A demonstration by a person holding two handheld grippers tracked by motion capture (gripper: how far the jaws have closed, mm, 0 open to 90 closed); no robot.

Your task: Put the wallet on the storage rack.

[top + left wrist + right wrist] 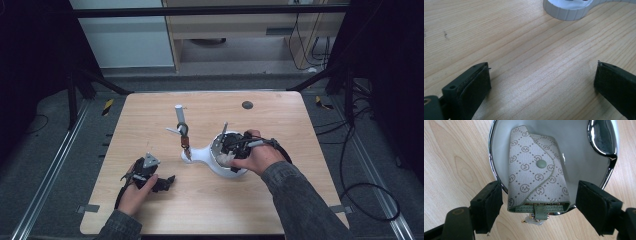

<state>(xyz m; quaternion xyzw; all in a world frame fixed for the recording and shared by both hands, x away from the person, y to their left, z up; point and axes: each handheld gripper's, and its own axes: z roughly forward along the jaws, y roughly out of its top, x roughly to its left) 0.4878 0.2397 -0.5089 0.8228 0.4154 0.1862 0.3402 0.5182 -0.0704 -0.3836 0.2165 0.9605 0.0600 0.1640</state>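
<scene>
A grey-green patterned key pouch (536, 167) with a snap button lies in the white, chrome-rimmed dish (584, 157) of a white stand (200, 155). My right gripper (539, 187) points down over the dish, one jaw on each side of the pouch's lower end, open, with a small gap at each pad. In the high view the right gripper (226, 156) covers the dish (239, 172). My left gripper (167, 182) rests on the table at the front left. Its jaws (542, 66) are wide apart over bare wood, open and holding nothing.
A thin post (180, 117) rises from the stand's small round foot (567, 11), and a small brown item (185, 142) hangs on it. A dark round spot (247, 105) marks the table's far side. Black frame legs and cables surround the wooden table (280, 210).
</scene>
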